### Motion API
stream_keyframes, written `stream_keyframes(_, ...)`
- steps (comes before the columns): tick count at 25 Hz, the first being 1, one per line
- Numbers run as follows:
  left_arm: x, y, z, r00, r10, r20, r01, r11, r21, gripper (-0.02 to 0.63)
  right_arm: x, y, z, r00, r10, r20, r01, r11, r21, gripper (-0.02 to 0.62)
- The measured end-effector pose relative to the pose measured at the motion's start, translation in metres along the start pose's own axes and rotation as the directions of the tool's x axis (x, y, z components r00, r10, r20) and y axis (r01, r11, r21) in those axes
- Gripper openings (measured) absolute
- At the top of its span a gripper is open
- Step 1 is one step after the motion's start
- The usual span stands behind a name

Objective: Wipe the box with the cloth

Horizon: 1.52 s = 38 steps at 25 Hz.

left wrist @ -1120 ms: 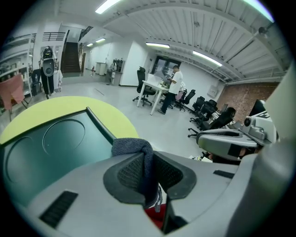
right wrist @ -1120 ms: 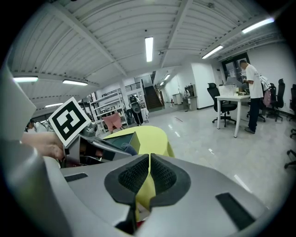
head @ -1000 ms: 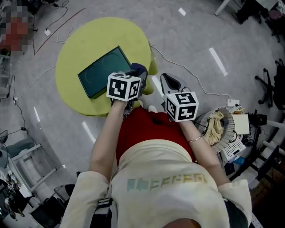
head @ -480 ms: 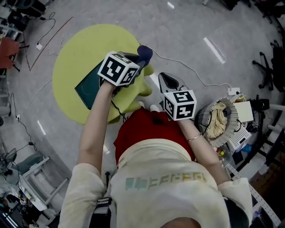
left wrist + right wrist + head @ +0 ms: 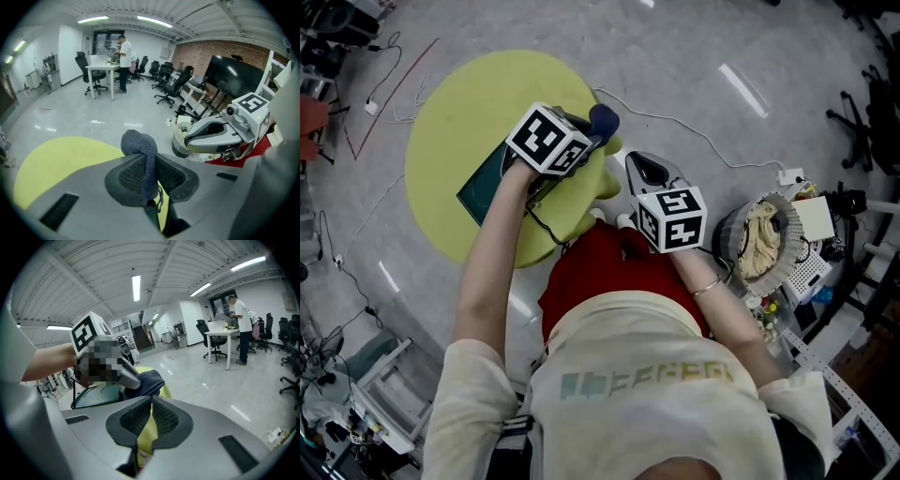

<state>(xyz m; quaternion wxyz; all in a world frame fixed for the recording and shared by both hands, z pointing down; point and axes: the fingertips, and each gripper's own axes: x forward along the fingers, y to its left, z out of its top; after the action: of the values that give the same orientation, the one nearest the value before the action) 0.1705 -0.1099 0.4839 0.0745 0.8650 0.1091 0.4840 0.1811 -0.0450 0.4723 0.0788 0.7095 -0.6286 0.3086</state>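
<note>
A dark green flat box lies on the round yellow table; my left arm and marker cube hide most of it. My left gripper hovers over the box's right end, shut on a dark blue cloth. In the left gripper view the cloth bulges up between the pressed pads. My right gripper stays off the table's right edge, shut with nothing in it. The right gripper view shows the cloth and the box to the left beyond its closed jaws.
A wire basket with rags stands on the floor at the right, beside a white unit. A white cable runs across the grey floor behind the table. Office chairs and desks stand far off, and a person stands at a distant desk.
My left gripper has risen and shifted up and left over the box, carrying the cloth. The right gripper has hardly moved.
</note>
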Motion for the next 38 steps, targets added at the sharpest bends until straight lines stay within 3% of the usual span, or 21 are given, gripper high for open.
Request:
stream_keyframes(6, -0.001, -0.003, -0.012, 0.996, -0.036, -0.083, 0.044, 0.995, 0.088, 0.071, 0.008, 0.014, -0.003, 1.0, 0.006, -0.012, -0.006, 1.0, -0.006, 0.038)
stream_keyframes(18, -0.008, 0.019, -0.024, 0.987, -0.066, -0.146, 0.085, 0.988, 0.126, 0.071, 0.025, 0.023, 0.004, 1.0, -0.007, -0.022, 0.006, 1.0, -0.012, 0.038)
stream_keyframes(29, -0.019, 0.056, -0.028, 0.991, -0.06, -0.123, 0.071, 0.994, 0.088, 0.071, 0.05, 0.035, 0.016, 0.999, 0.0, -0.041, -0.001, 1.0, -0.023, 0.038)
stream_keyframes(38, -0.03, 0.087, -0.031, 0.996, -0.003, -0.086, 0.009, 0.998, 0.065, 0.071, 0.072, 0.052, 0.018, 0.997, 0.034, -0.075, -0.037, 0.999, -0.038, 0.038)
